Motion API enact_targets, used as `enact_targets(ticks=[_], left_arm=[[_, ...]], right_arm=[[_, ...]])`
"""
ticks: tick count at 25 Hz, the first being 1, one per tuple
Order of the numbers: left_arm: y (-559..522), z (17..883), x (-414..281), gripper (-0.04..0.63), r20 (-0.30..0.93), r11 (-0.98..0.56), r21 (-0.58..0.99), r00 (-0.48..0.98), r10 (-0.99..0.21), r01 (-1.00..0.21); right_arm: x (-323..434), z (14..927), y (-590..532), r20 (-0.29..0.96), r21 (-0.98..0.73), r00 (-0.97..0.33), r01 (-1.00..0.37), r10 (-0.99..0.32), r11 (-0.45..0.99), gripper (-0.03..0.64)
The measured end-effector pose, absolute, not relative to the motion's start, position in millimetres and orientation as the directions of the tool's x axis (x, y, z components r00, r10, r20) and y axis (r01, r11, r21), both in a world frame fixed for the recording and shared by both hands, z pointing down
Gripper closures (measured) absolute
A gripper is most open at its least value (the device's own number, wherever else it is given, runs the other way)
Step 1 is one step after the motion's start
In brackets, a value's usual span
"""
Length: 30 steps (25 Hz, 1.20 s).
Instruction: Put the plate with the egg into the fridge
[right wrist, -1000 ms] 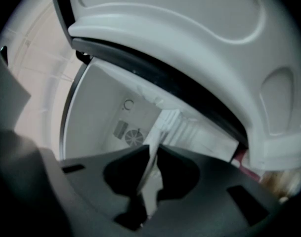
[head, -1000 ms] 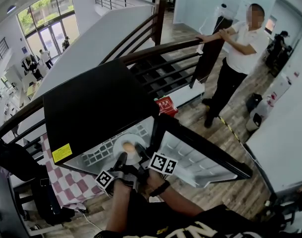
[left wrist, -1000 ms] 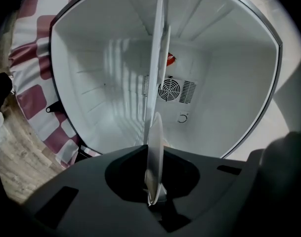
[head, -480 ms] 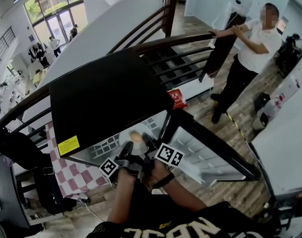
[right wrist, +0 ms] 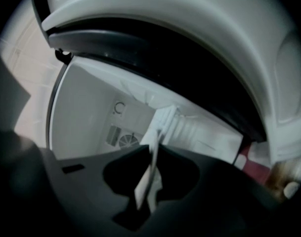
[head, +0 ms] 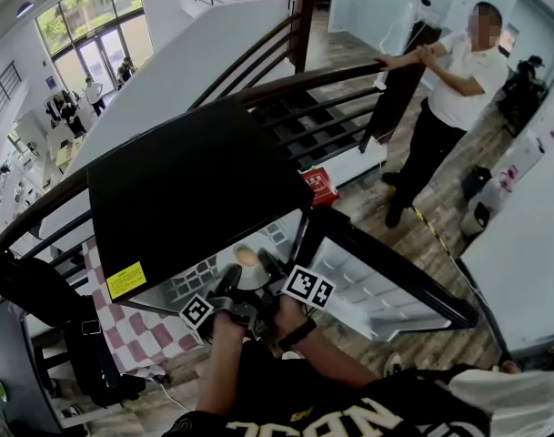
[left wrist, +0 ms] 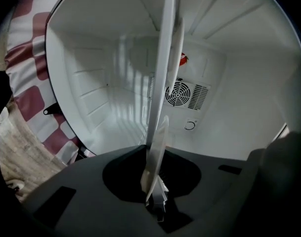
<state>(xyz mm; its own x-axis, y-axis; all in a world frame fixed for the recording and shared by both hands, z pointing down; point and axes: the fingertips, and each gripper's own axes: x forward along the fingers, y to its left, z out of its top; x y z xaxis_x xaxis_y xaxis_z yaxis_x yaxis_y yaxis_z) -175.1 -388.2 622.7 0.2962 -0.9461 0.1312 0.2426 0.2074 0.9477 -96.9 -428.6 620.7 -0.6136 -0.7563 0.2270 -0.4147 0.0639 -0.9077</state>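
- I see a yellow sticker (head: 124,280) at the near left corner of the black fridge (head: 186,189); its print is too small to read.
- A red box (head: 320,187) with pale print lies on the floor behind the fridge, and I cannot read that print either.
- Each gripper carries a cube with black-and-white square markers, and these bear no words.
- The plate (head: 243,267) with the egg (head: 246,258) is at the fridge's open mouth, with its far part inside the white cavity.
- My left gripper (head: 229,280) has its jaws narrow, closed on the plate's near rim; its own view shows the plate edge-on between them.
- My right gripper (head: 269,267) is set the same way, its jaws nearly together on the plate's rim, just beside the left one.
- A round fan vent (left wrist: 179,94) sits in the fridge's back wall.
- The fridge door (head: 377,271) stands open to the right, its white inner shelves facing up.
- A red-and-white checked cloth (head: 122,330) shows below the fridge's left corner.
- The floor (head: 440,344) is wood plank.
- A dark curved railing (head: 295,85) runs behind the fridge, and a person (head: 449,89) leans on it.
- Tall windows (head: 85,25) light a lower level at the far left.
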Motion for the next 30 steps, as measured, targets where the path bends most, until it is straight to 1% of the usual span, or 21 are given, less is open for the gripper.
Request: enact_targets(ticks=[4,8,12,16,19,20,26,28,30], left_arm=[[-387.3,624.2,-174.3,0.530,0.154,0.244,0.932,0.316,-0.936,0.268],[-388.2,625.8,-175.3,0.526,0.170,0.264,0.927,0.331,-0.928,0.265],[-388.3,628.9,-177.9,0.525,0.172,0.266,0.925,0.327,-0.929,0.270],[-391.1,629.2,-177.3,0.524,0.162,0.259,0.924,0.326,-0.931,0.280],[-391.6,627.1,-176.2,0.523,0.162,0.260,0.924,0.327,-0.931,0.281],[-391.5,626.2,-176.2,0.523,0.163,0.259,0.924,0.324,-0.932,0.282],[-393.2,622.1,-175.0,0.518,0.141,0.234,0.923,0.299,-0.944,0.305],[-395.5,615.7,-171.5,0.504,0.112,0.208,0.930,0.303,-0.946,0.304],[-400.3,608.7,-168.3,0.457,0.079,0.180,0.936,0.317,-0.945,0.304]], right_arm=[[-96.7,621.5,-427.0,0.295,-0.882,-0.593,-0.470,-0.749,0.025,0.561],[-98.2,623.9,-427.3,0.312,-0.875,-0.586,-0.484,-0.748,0.014,0.560],[-102.7,626.0,-426.5,0.318,-0.862,-0.606,-0.505,-0.730,0.044,0.558],[-101.7,623.0,-423.8,0.293,-0.860,-0.644,-0.501,-0.706,0.100,0.555],[-96.2,619.6,-419.1,0.288,-0.856,-0.664,-0.501,-0.690,0.125,0.472],[-93.9,617.3,-416.9,0.284,-0.853,-0.668,-0.504,-0.688,0.137,0.461],[-78.1,601.9,-398.4,0.244,-0.857,-0.678,-0.486,-0.693,0.173,0.453],[-69.4,595.4,-394.9,0.235,-0.857,-0.680,-0.482,-0.695,0.181,0.453],[-60.8,591.7,-395.0,0.226,-0.859,-0.679,-0.477,-0.699,0.185,0.453]])
